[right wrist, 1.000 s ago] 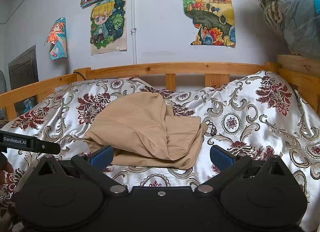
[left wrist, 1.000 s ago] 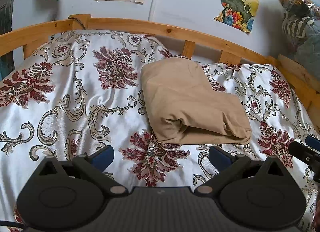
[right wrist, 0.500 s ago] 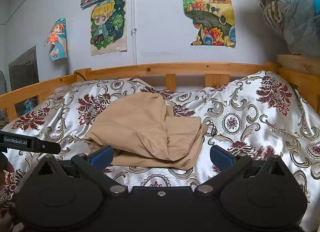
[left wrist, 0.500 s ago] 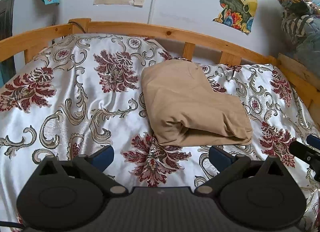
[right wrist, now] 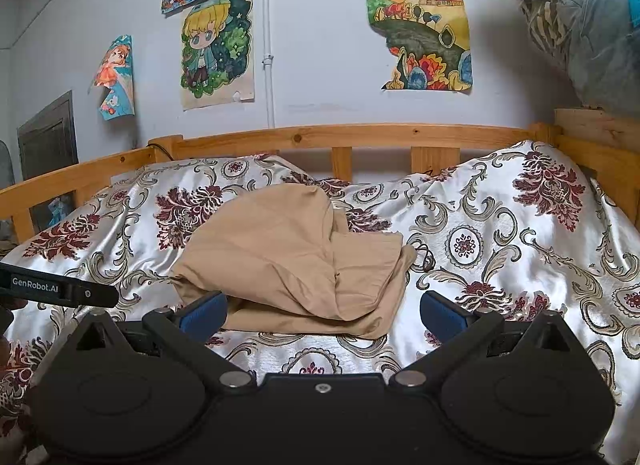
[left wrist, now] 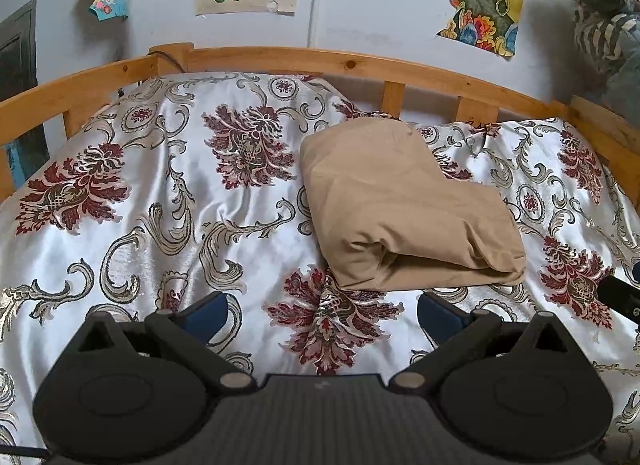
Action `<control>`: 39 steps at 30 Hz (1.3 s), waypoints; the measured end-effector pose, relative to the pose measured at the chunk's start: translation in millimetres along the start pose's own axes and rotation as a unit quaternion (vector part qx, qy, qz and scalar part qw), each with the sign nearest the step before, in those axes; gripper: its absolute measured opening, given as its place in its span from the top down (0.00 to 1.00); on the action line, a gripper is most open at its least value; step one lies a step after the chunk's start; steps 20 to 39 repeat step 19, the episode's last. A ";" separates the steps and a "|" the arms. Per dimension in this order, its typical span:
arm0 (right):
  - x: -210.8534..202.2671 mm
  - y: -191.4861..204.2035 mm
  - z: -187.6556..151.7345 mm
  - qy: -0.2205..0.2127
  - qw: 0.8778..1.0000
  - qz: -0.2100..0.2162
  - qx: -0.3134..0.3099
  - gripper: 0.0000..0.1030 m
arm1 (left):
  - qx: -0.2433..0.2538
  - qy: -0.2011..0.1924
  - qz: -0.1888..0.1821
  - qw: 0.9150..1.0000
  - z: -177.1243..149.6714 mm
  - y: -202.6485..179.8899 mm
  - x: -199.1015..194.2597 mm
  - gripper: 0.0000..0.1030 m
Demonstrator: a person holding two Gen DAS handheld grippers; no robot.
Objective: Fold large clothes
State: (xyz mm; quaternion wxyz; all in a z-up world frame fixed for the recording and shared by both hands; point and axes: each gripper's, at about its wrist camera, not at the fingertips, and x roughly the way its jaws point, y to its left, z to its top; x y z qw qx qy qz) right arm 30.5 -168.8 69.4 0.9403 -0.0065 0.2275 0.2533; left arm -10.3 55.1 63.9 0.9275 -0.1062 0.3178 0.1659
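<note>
A tan garment point(left wrist: 400, 205) lies folded into a compact bundle on the floral satin bedspread point(left wrist: 160, 205). In the right wrist view the garment point(right wrist: 296, 257) lies just beyond the fingers. My left gripper point(left wrist: 322, 315) is open and empty, held back from the bundle's near edge. My right gripper point(right wrist: 322, 313) is open and empty, close to the bundle's near edge without touching it. The left gripper's black body point(right wrist: 60, 289) shows at the left edge of the right wrist view.
A wooden bed rail point(left wrist: 360, 65) runs around the back and sides of the bed. Posters point(right wrist: 216, 49) hang on the wall behind. A bagged pile of bedding point(right wrist: 580, 25) sits at the upper right on a wooden ledge.
The left gripper has pulled back and tilted up slightly, so the bundle sits a little lower in its view. The right gripper has barely moved. The garment has not moved.
</note>
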 end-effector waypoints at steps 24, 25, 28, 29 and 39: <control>0.7 0.6 -0.8 0.001 1.000 -0.001 0.000 0.01 | 0.003 -0.003 0.000 1.000 0.4 1.0 -0.9 0.01; 0.7 0.6 -0.8 0.001 1.000 -0.001 0.000 0.01 | 0.003 -0.003 0.000 1.000 0.4 1.0 -0.9 0.01; 0.7 0.6 -0.8 0.001 1.000 -0.001 0.000 0.01 | 0.003 -0.003 0.000 1.000 0.4 1.0 -0.9 0.01; 0.7 0.6 -0.8 0.001 1.000 -0.001 0.000 0.01 | 0.003 -0.003 0.000 1.000 0.4 1.0 -0.9 0.01; 0.7 0.6 -0.8 0.001 1.000 -0.001 0.000 0.01 | 0.003 -0.003 0.000 1.000 0.4 1.0 -0.9 0.01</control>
